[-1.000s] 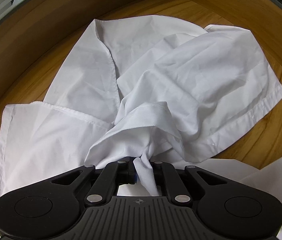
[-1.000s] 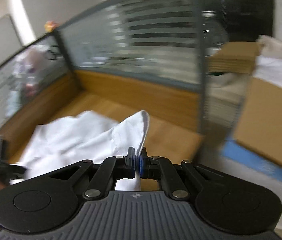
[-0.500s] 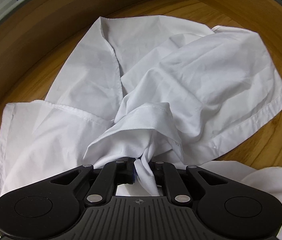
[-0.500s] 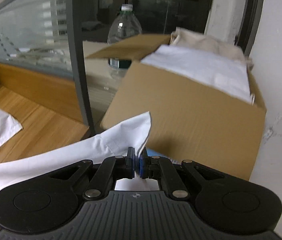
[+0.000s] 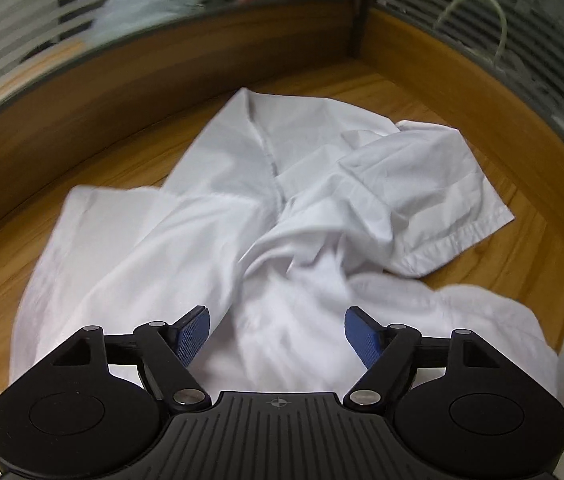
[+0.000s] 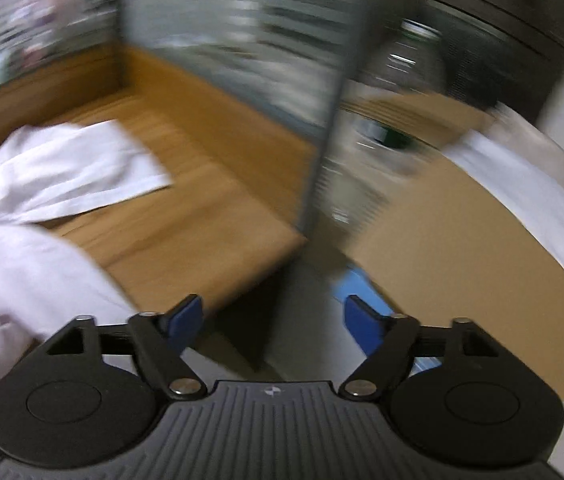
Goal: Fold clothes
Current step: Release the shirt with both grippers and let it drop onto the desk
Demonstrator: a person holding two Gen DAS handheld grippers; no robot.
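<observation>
A crumpled white shirt (image 5: 282,208) lies spread on a wooden desk (image 5: 514,256), reaching from the desk's left side across to a hemmed sleeve (image 5: 438,200) that lies flat toward the right. The left gripper (image 5: 276,334) hangs above the near part of the cloth, tilted down at it, its jaws opening — the blue pads (image 5: 191,334) stand wide apart and press on nothing, though bunched white fabric shows in the gap beneath them. Wooden edging and striped glass partitions (image 5: 522,12) close off the desk at the back and on the right. In the right wrist view, which is badly blurred, the same shirt (image 6: 33,216) sits off to the left of the right gripper (image 6: 271,320), with the sleeve end stretched over the desk (image 6: 185,216) and a fold of cloth beside the left finger. This gripper's jaws are also opening, spread wide and holding nothing — between them shows only the desk's corner and the floor below. Further right stand a dark partition post (image 6: 330,128), a clear plastic bottle (image 6: 406,80) and a cardboard box (image 6: 462,232) topped with white fabric (image 6: 534,192).
</observation>
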